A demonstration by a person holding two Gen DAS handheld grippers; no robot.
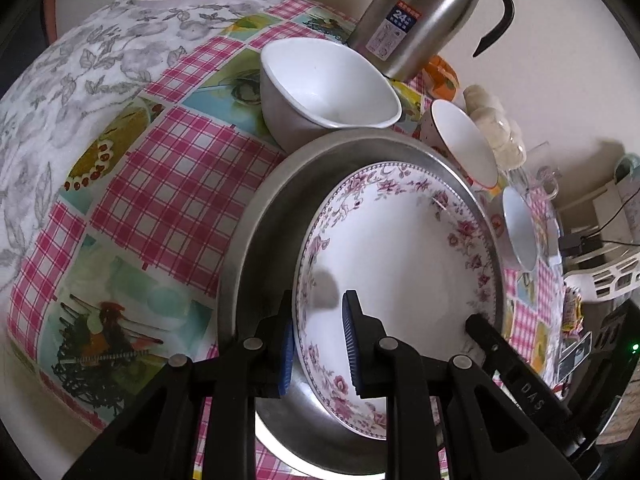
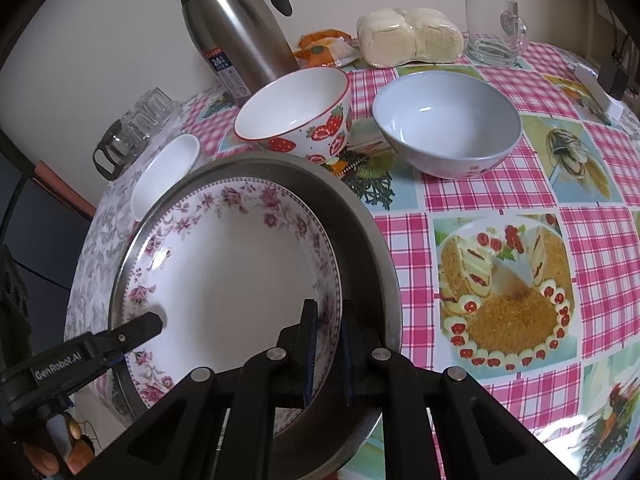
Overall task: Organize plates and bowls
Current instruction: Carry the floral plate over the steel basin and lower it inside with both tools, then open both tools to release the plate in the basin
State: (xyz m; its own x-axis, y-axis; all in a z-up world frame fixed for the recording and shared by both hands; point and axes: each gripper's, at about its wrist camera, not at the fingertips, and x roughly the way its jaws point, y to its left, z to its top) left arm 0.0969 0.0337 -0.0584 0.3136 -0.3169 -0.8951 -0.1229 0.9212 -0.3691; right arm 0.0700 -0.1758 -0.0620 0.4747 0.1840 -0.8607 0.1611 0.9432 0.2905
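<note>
Already both grippers pinch opposite rims of the floral plate (image 2: 236,276): the left gripper (image 1: 318,344) and the right gripper (image 2: 328,356) are each clamped on its edge. It sits inside the steel pan (image 2: 372,248). Seemingly still loose are the strawberry bowl (image 2: 296,116), grey bowl (image 2: 448,124) and white bowl (image 1: 324,88).

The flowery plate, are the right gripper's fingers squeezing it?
Touching. The right wrist view shows the right gripper with both pads clamped on the flowery plate rim.
</note>
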